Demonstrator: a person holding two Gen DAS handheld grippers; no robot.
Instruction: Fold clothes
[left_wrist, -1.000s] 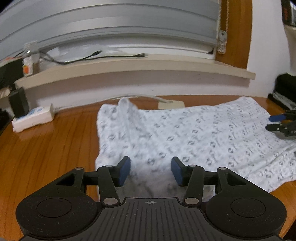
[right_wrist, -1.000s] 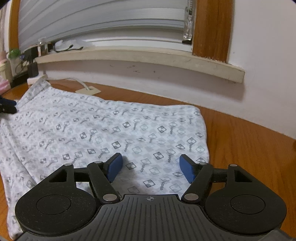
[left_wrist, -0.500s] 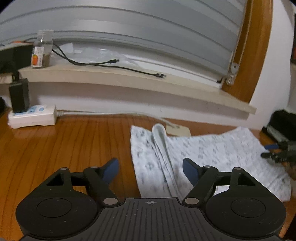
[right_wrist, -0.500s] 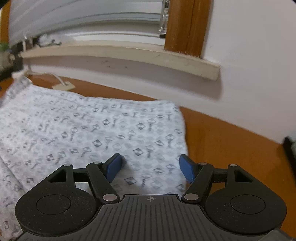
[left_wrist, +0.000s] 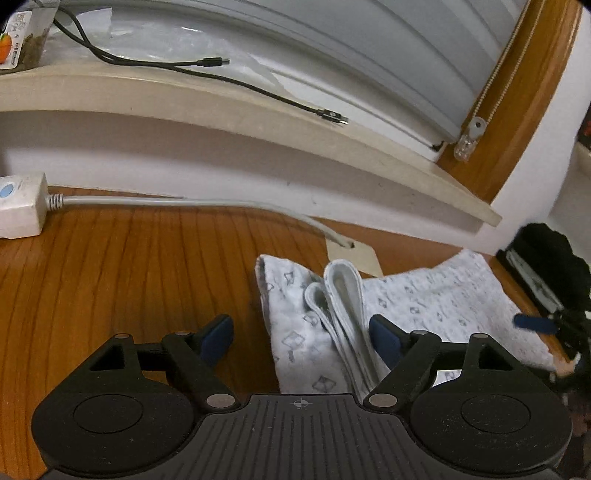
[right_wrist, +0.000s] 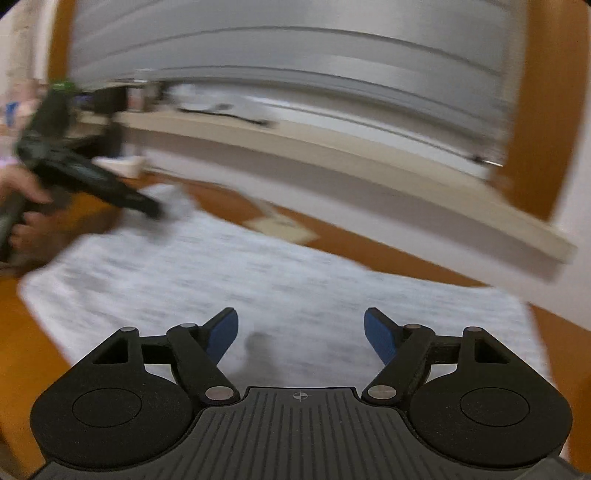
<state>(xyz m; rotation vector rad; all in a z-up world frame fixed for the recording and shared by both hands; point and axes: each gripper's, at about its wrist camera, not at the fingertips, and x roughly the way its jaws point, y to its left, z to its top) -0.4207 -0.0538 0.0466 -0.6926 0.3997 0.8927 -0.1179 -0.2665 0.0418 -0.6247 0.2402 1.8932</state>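
A white garment with a small grey print (left_wrist: 436, 306) lies folded on the wooden table (left_wrist: 129, 273); its layered fold edge (left_wrist: 340, 295) points toward me. My left gripper (left_wrist: 301, 338) hovers over that folded end, jaws opening, the cloth lying below and between the blue pads without being pinched. In the blurred right wrist view the same garment (right_wrist: 277, 280) spreads out flat. My right gripper (right_wrist: 301, 336) hangs above its near part, jaws opening, nothing between them. The other gripper (right_wrist: 92, 181) and a hand (right_wrist: 22, 195) show at the left there.
A white power strip (left_wrist: 18, 206) with a grey cable (left_wrist: 192, 203) lies at the table's back left. A pale tag (left_wrist: 354, 256) sits behind the garment. A window sill (left_wrist: 258, 110) carries black cables and a jar. Dark objects (left_wrist: 550, 258) stand at the right.
My left gripper slid left to the garment's folded end and its jaws spread wider. My right gripper swept sideways over the cloth, blurring the view, and widened slightly.
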